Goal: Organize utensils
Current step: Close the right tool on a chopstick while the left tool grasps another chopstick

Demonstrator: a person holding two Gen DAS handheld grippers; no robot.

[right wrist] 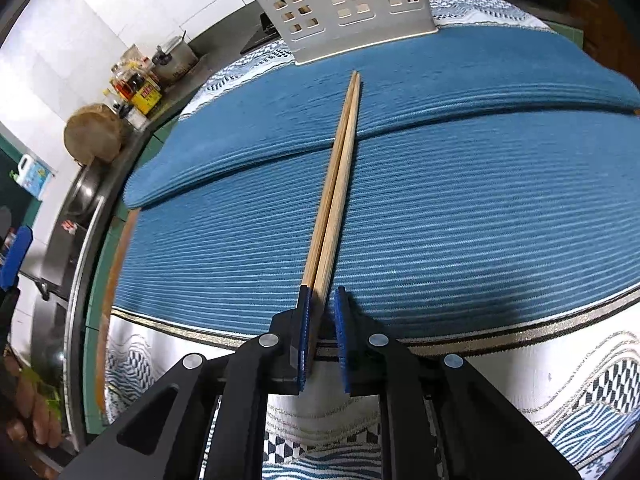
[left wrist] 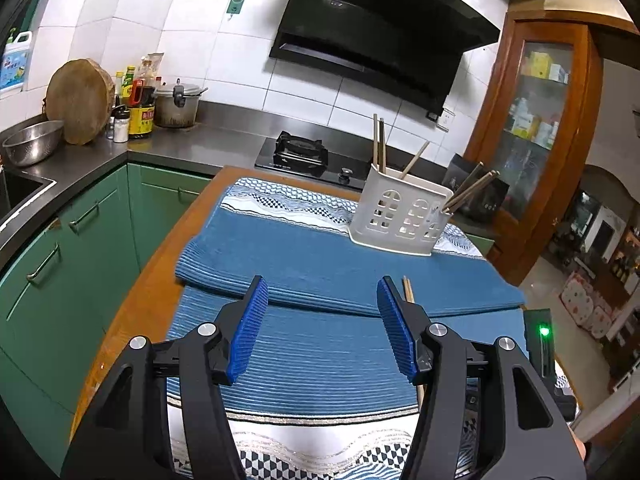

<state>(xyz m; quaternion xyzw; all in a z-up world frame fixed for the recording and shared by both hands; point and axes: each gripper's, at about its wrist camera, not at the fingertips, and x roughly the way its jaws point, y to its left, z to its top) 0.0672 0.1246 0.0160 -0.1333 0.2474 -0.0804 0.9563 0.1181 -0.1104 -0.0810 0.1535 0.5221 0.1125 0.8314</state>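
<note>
Between the ribbed blue pads of the right gripper (right wrist: 322, 300) sits a pair of pale wooden chopsticks (right wrist: 338, 176); the jaws stand close around the thick ends, the left pad touching the wood, a thin gap showing at the right pad, so a firm clamp cannot be told. Both sticks lie side by side, straight and tapered, pointing at the white plastic utensil holder (right wrist: 344, 8) and stopping just short of its base. They cross the ribbed blue woven cloth (right wrist: 480, 220), whose folded upper layer (right wrist: 500, 88) makes a rounded step partway to the holder; white patterned borders with black checks edge it.

From the left wrist, the left gripper (left wrist: 322, 292) holds its jaws wide apart with nothing between, hovering over the same cloth. Arched window cut-outs pierce the holder's front (left wrist: 404, 216), and several brown chopsticks (left wrist: 379, 144) lean inside. Beyond the holder lie a black gas hob (left wrist: 300, 152), a black range hood (left wrist: 380, 28), white wall tiles and green cabinets (left wrist: 80, 240)
</note>
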